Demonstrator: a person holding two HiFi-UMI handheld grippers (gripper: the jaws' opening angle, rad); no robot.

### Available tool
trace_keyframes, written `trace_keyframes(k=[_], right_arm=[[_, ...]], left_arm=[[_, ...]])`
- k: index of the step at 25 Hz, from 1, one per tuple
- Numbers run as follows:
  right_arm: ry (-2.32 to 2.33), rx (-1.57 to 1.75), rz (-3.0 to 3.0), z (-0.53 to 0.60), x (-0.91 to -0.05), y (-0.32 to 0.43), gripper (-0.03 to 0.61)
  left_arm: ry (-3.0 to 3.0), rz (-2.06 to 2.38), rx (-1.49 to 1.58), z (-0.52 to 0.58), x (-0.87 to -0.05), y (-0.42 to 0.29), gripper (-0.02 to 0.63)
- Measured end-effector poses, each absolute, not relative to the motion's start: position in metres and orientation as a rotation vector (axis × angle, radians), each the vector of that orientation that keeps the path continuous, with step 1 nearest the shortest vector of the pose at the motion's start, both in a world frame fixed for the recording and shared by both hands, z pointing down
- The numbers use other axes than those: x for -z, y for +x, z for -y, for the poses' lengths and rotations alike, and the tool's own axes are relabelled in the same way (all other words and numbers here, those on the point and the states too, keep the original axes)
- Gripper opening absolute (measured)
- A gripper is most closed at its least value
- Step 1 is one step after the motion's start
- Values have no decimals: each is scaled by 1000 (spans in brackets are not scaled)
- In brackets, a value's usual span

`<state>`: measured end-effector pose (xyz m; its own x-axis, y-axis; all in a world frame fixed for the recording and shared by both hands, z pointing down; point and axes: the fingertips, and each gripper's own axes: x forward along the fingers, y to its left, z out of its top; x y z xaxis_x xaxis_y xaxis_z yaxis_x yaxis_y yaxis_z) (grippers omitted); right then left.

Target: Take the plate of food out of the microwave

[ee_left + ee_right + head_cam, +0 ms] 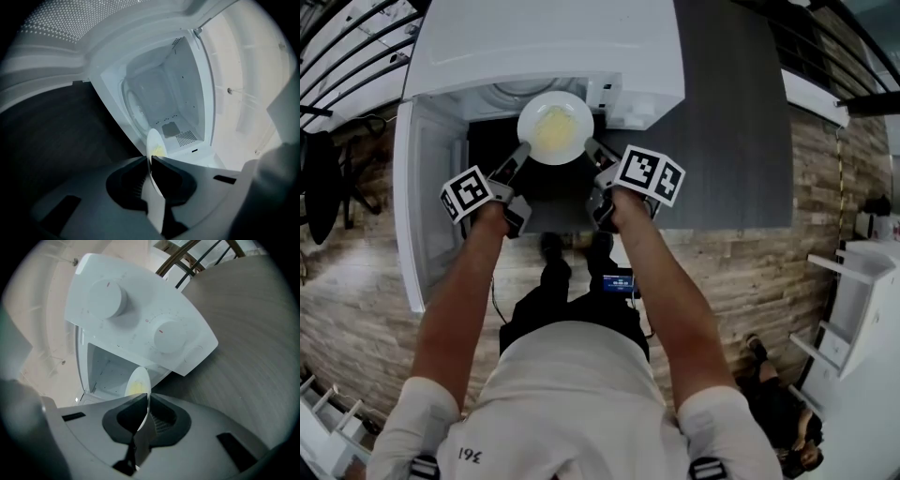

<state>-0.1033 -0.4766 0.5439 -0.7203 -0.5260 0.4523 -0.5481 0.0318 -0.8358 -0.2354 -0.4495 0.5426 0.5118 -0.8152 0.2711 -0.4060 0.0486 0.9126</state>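
Observation:
A white plate [555,127] with yellow food on it hangs just in front of the open white microwave [544,42], outside its cavity. My left gripper [520,153] is shut on the plate's left rim, and my right gripper [592,150] is shut on its right rim. In the left gripper view the plate [154,143] shows edge-on between the jaws of the left gripper [149,161], with the bare cavity [164,93] behind. In the right gripper view the plate [138,380] is pinched edge-on in the right gripper [146,401], below the panel with two knobs [136,317].
The microwave door [427,202] stands swung open at the left of my left arm. A dark grey counter [736,122] runs to the right of the microwave. Wood-pattern floor lies below, with a white shelf unit [862,309] at the far right.

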Motion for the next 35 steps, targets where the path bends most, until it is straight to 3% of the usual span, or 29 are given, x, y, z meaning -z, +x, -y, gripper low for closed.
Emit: trace_keyframes(k=[23, 35], right_arm=[[1382, -1833, 2161, 400, -551, 8, 20], [1522, -1838, 2101, 378, -560, 94, 20]], left_arm=[[1681, 884, 208, 398, -549, -129, 29], [1691, 774, 112, 386, -559, -39, 29]])
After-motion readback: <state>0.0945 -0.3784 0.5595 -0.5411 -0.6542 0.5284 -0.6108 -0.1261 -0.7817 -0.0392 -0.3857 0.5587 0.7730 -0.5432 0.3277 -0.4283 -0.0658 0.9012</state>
